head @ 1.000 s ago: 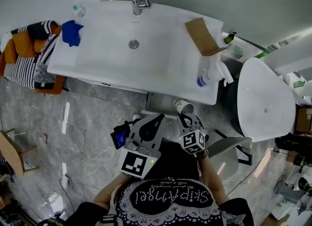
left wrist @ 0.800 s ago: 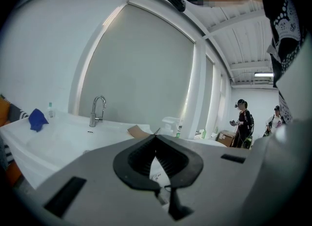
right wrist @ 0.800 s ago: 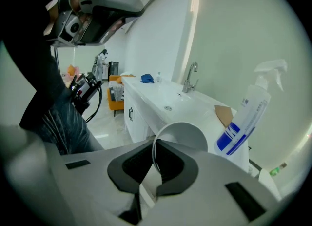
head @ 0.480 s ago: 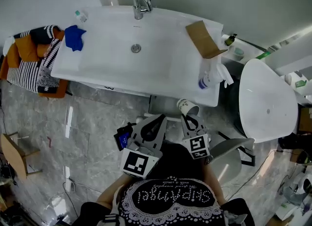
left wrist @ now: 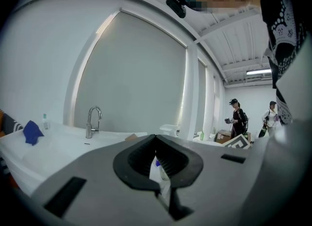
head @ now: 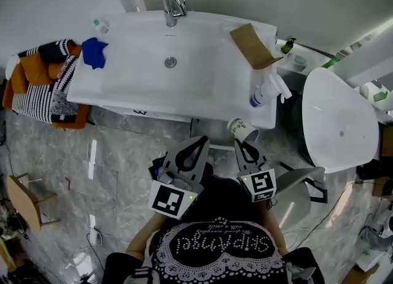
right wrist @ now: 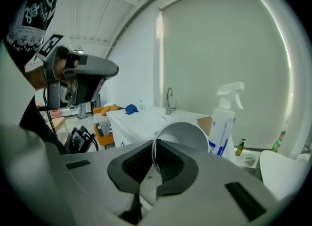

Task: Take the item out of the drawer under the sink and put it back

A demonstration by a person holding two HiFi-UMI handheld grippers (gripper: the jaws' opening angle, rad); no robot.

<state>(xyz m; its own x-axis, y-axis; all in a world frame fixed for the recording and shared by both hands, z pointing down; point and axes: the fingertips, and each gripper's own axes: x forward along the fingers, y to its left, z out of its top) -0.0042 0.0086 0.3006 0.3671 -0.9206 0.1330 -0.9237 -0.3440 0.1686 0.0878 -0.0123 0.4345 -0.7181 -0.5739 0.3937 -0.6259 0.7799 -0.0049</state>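
Paper cup point(head: 243, 130): judged out of drawer, rim clamped in right tongs point(head: 244, 144) near sink point(head: 141, 74) front; left tongs point(head: 198, 143) together, empty; return pending.

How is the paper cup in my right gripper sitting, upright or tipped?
Tipped. The paper cup lies sideways: the right gripper pinches its rim between its jaws, and the cup's body sticks out to one side rather than standing up.

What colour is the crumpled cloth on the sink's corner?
Blue. The crumpled cloth shows best in the head view.
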